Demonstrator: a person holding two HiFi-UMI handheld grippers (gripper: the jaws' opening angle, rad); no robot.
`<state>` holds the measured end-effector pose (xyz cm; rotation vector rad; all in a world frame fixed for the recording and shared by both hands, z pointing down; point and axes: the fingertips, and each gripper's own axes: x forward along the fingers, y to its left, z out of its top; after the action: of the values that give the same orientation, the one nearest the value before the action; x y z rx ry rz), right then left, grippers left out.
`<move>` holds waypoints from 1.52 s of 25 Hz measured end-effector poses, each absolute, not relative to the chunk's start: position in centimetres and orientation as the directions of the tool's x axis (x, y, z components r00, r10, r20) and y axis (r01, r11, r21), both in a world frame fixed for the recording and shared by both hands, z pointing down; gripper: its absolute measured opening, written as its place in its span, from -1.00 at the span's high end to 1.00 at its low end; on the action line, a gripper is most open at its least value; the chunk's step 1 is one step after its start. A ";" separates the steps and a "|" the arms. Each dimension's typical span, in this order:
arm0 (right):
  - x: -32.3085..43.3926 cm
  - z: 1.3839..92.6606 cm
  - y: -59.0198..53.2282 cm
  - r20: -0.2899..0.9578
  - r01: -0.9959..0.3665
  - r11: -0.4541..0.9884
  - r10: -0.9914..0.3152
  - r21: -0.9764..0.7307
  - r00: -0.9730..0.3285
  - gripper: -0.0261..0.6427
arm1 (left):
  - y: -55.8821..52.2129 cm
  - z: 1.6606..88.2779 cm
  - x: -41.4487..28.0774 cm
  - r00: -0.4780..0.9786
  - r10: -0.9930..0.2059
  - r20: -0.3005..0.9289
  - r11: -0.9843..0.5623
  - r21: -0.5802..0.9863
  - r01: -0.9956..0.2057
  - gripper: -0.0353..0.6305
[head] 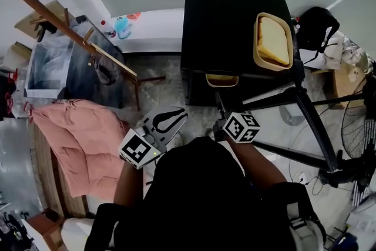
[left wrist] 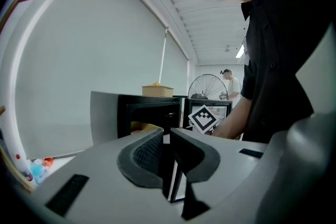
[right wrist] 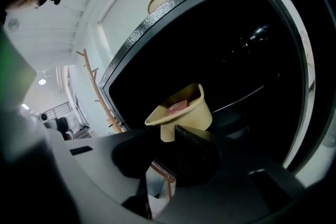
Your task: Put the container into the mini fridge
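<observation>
A black mini fridge (head: 229,14) stands open ahead of me. In its opening sits a beige container (head: 222,80) with pinkish food. In the right gripper view this container (right wrist: 184,110) tilts at the front of the dark fridge interior (right wrist: 236,50), and my right gripper (right wrist: 170,147) is shut on the tab of its rim. The head view shows that gripper (head: 221,104) reaching to the fridge front. A second beige container (head: 273,41) with yellow food rests on the fridge top. My left gripper (head: 175,114) hangs back to the left, jaws together and empty (left wrist: 168,144).
A wooden coat rack (head: 70,32) leans at the left, above a pink quilt (head: 82,138). A black tripod (head: 311,120) stands right of the fridge, with a black bag (head: 317,23) and a bicycle wheel (head: 358,126) beyond. Another person (left wrist: 228,81) stands far off.
</observation>
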<state>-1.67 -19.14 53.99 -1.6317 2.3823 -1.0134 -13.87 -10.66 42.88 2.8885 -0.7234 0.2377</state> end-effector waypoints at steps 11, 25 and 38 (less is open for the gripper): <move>-1.9 54.2 -22.7 0.295 -0.786 0.169 -0.864 -0.595 -0.408 0.65 | -11.4 41.9 -16.7 0.834 -0.528 0.160 -0.828 0.123 -0.547 0.73; -2.3 54.5 -25.7 0.317 -0.772 0.161 -0.846 -0.615 -0.429 0.65 | -12.0 41.1 -17.4 0.793 -0.593 0.143 -0.787 0.109 -0.608 0.74; -1.0 52.0 -22.8 0.287 -0.764 0.197 -0.846 -0.614 -0.449 0.65 | -11.8 38.4 -15.7 0.833 -0.551 0.051 -0.823 0.133 -0.552 0.74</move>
<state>-1.05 -22.84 52.02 -1.5825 2.3399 -1.0896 -15.71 -11.81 38.40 2.8705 -0.8682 0.0158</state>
